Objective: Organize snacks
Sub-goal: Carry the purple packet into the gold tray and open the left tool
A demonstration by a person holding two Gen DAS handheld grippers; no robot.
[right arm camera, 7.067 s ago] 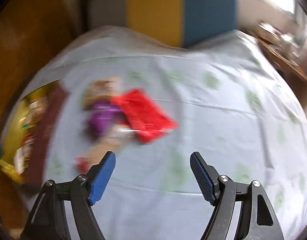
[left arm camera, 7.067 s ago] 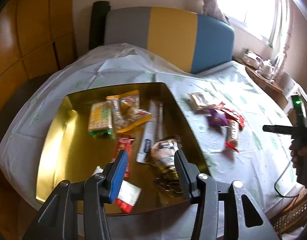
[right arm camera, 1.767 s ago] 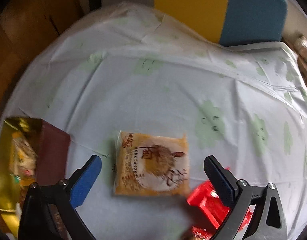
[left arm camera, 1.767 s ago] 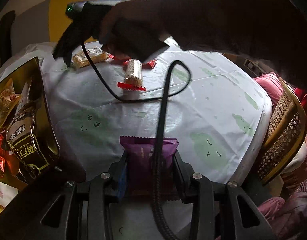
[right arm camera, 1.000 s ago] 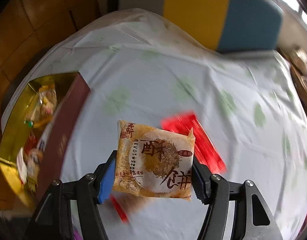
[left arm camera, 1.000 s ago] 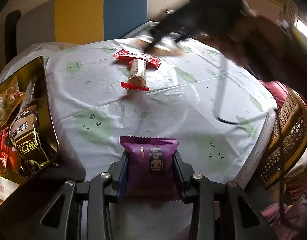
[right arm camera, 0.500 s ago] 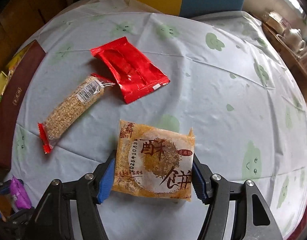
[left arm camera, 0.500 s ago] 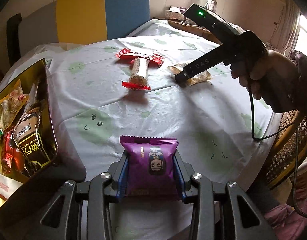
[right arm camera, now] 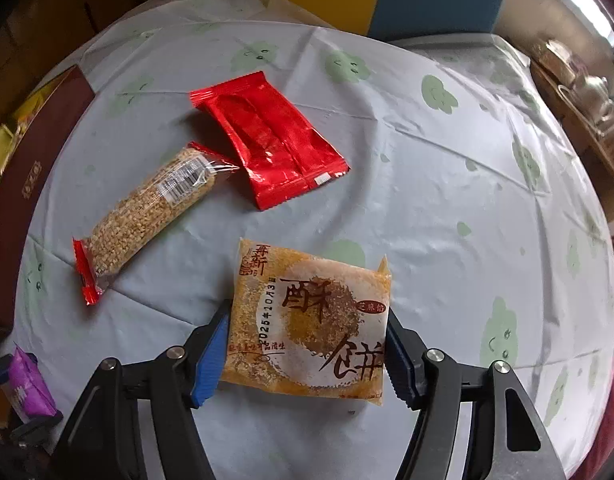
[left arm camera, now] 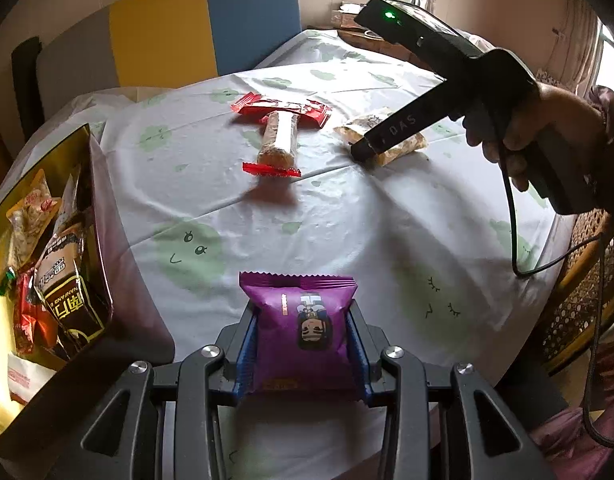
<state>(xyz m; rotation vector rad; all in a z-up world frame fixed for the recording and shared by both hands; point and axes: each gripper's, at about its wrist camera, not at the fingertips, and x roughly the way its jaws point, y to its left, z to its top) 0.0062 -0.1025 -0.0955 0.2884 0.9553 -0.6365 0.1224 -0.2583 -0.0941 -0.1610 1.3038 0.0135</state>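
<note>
My left gripper [left arm camera: 303,348] is shut on a purple snack packet [left arm camera: 301,330], held near the table's front edge beside the gold tin [left arm camera: 89,152]. My right gripper [right arm camera: 307,350] is shut on an orange sesame-cake packet [right arm camera: 311,316], low over the tablecloth; it also shows in the left wrist view [left arm camera: 365,150]. A long grain bar with red ends [right arm camera: 147,204] and a flat red packet [right arm camera: 267,140] lie on the cloth ahead of it. The tin holds several snacks, among them a brown packet [left arm camera: 67,292].
The round table has a white cloth with green faces [left arm camera: 347,220]. A grey, yellow and blue chair back [left arm camera: 167,28] stands behind. A wicker chair [left arm camera: 579,300] and a black cable [left arm camera: 515,232] are at the right. A tea set [right arm camera: 579,92] stands on a side shelf.
My right gripper picked up the orange packet, swung it to the right and lowered it beside the grain bar. My left gripper stays still with the purple packet.
</note>
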